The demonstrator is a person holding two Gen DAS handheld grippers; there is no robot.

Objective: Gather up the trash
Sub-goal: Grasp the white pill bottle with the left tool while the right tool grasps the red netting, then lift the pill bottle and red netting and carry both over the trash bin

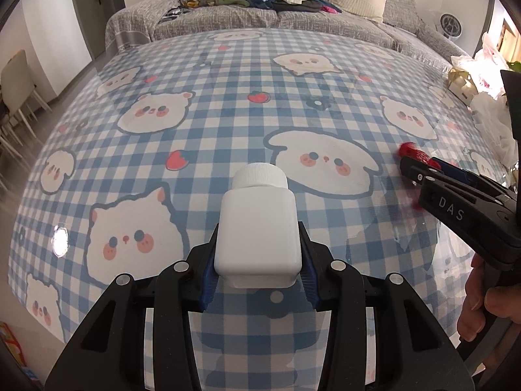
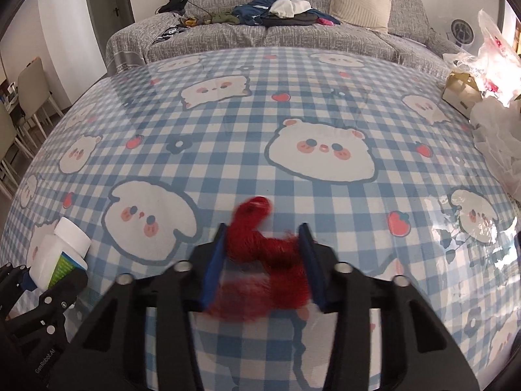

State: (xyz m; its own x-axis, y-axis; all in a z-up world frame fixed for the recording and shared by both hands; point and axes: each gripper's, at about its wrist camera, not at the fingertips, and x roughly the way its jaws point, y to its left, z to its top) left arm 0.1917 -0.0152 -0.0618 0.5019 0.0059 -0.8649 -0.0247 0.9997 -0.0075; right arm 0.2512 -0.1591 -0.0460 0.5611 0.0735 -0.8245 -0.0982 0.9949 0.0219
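My left gripper (image 1: 259, 238) is shut on a white plastic bottle (image 1: 257, 224) with a ribbed white cap, held just above the table. The bottle also shows at the far left of the right wrist view (image 2: 60, 251), with a green label. My right gripper (image 2: 263, 244) is shut on a fuzzy red clump of yarn (image 2: 263, 251), blurred, just above the table. In the left wrist view the right gripper (image 1: 420, 163) sits at the right edge with the red yarn (image 1: 415, 153) at its tips.
The table (image 1: 228, 114) carries a blue-checked cloth with cartoon animals under clear film. Plastic bags (image 2: 495, 75) and a cardboard box (image 2: 462, 93) stand at its right edge. A grey sofa (image 2: 260, 32) with clothes lies behind. Chairs (image 2: 29, 97) stand at left.
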